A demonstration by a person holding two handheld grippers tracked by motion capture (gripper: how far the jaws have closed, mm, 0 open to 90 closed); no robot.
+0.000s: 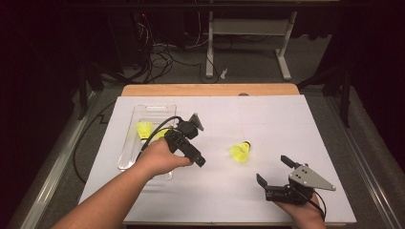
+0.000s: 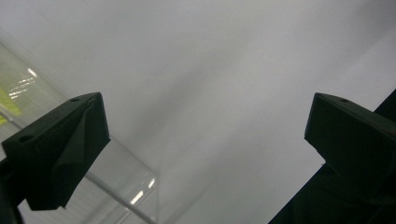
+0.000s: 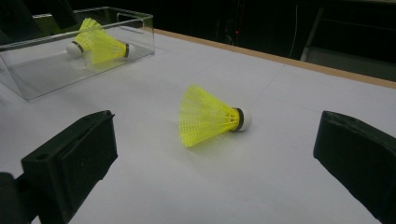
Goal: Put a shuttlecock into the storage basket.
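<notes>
Resting near the surface's (image 1: 267, 119) front edge, the right claw (image 1: 276, 171) gapes empty. Just beyond lies a yellow shuttlecock (image 1: 240, 151) on its side. Farther left, the left claw (image 1: 197, 139) hangs released beside the clear tray (image 1: 152, 111) holding two shuttlecocks.

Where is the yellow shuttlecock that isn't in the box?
The loose shuttlecock lies on its side on the white table, right of the clear box, just ahead of the open right tool.
</notes>
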